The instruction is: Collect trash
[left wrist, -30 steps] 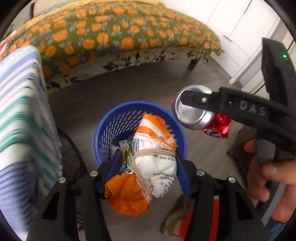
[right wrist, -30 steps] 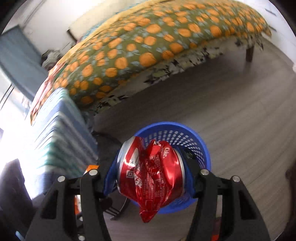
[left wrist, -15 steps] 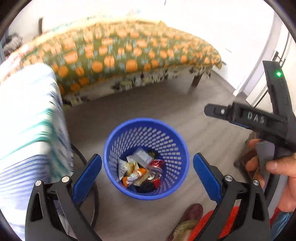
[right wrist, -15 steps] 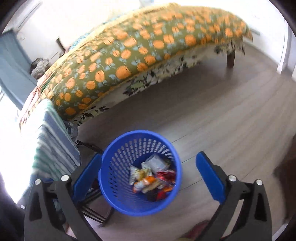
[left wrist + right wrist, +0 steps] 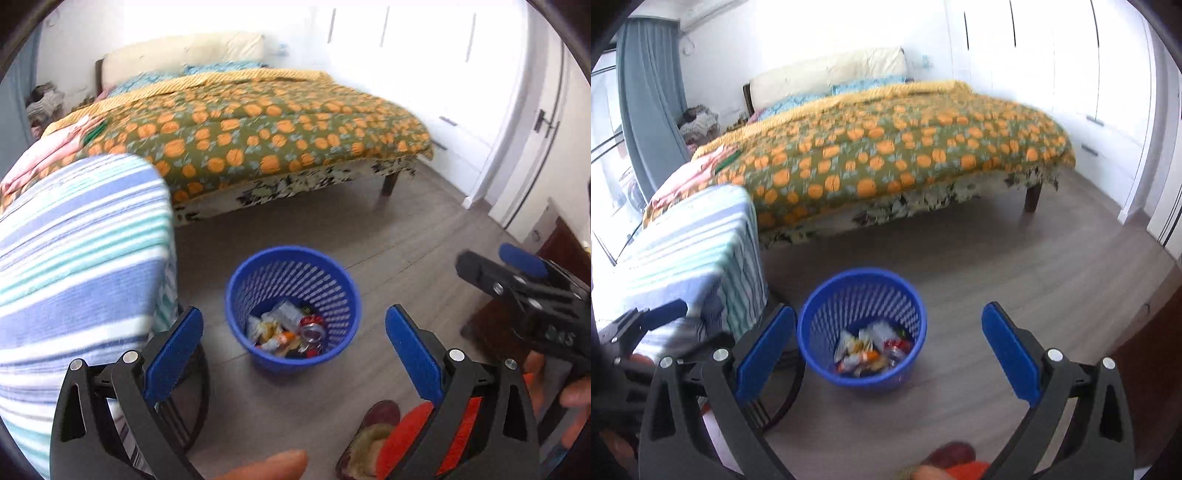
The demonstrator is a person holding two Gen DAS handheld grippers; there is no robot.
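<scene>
Trash (image 5: 288, 332) lies heaped in the bottom of a blue mesh basket (image 5: 236, 295) standing on the grey wood floor (image 5: 332, 229) of a bedroom: wrappers, a packet with orange print and a crushed red drink can (image 5: 312, 326) among the pieces. Both hand-held tools hang above and back from the basket. The left gripper (image 5: 293, 354) has its fingers spread wide with nothing between them, and the right gripper (image 5: 888, 354) is likewise parted and empty, its blue pads framing the basket from above. In the left wrist view the right tool also juts in from the right edge, gripped by the person's hand. Behind the basket stands a bed (image 5: 886, 155) under an orange-patterned quilt, and beside it a chair draped in a striped towel (image 5: 694, 251). No loose litter shows on the visible stretch of floor, so the collecting appears largely done; whether more waits elsewhere in the room cannot be told from these views. A slippered foot (image 5: 369, 435) stands near the lower edge.
</scene>
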